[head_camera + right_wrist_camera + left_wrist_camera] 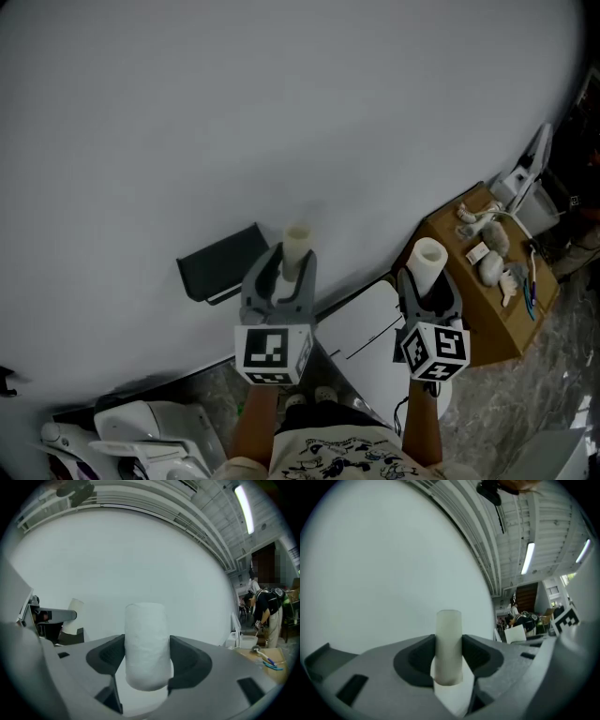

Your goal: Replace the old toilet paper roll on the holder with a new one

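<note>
Two grips confirmed from my end. Left hand-held gripper (289, 269) is clamped on the old roll's core tube (449, 641). The tube is narrow, off-white and upright, with a pad on each side of its lower part and its top end standing clear above the jaws.

Right hand-held gripper (429, 281) is clamped on the new toilet paper roll (146, 644). It's fat, white and upright, with the jaws pressing its middle and both ends poking out.

Head view: both are held side by side in front of the plain white wall (281, 112), well apart from each other, tube on the left and new roll on the right. The dark holder (221, 264) is on the wall just left of the core tube. The tube is off it, not touching.

A white panel (370, 323) leans at the wall base between the two grippers. A cardboard box (469, 314) sits on the floor (553, 394) at the right, against the wall, with small pale items on top that are too small to identify.
</note>
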A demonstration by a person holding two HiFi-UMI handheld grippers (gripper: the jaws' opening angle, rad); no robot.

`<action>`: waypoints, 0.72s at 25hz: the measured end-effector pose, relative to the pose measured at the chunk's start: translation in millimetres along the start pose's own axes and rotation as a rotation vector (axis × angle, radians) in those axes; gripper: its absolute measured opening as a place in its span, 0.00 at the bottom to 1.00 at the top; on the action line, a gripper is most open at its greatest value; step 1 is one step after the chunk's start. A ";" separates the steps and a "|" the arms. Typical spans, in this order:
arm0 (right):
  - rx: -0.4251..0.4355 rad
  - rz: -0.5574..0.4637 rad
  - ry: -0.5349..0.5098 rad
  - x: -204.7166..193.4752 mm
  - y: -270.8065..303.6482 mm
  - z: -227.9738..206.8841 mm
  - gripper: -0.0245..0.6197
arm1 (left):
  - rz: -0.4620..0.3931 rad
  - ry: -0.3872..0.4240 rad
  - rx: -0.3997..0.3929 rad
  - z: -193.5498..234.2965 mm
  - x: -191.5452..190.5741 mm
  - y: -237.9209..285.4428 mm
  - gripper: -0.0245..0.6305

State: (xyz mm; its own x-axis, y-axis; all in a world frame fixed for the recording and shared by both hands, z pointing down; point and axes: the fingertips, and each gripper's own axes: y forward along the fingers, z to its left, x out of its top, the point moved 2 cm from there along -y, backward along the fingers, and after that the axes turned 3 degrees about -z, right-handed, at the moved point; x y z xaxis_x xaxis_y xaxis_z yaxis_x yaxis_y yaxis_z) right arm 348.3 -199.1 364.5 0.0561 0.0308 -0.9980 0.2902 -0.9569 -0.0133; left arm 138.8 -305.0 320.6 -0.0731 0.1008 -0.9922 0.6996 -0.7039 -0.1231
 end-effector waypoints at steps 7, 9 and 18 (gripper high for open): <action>0.035 0.005 0.010 -2.5 1.5 17.8 0.51 | -0.031 -0.033 0.041 15.6 9.3 -16.4 0.32; 0.046 0.007 0.011 -4.1 2.4 23.3 0.51 | -0.032 -0.029 0.048 19.8 10.1 -19.2 0.32; 0.165 0.027 -0.148 -9.9 20.1 60.2 0.51 | -0.033 0.006 0.078 39.9 18.4 -41.0 0.32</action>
State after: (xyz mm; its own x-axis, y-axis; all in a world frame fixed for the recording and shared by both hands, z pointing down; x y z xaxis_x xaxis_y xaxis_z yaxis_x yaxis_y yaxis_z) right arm 296.1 -236.0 370.4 -0.0828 -0.0268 -0.9962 0.1301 -0.9914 0.0158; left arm 80.4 -302.3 306.6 -0.0911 0.1289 -0.9875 0.6391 -0.7528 -0.1573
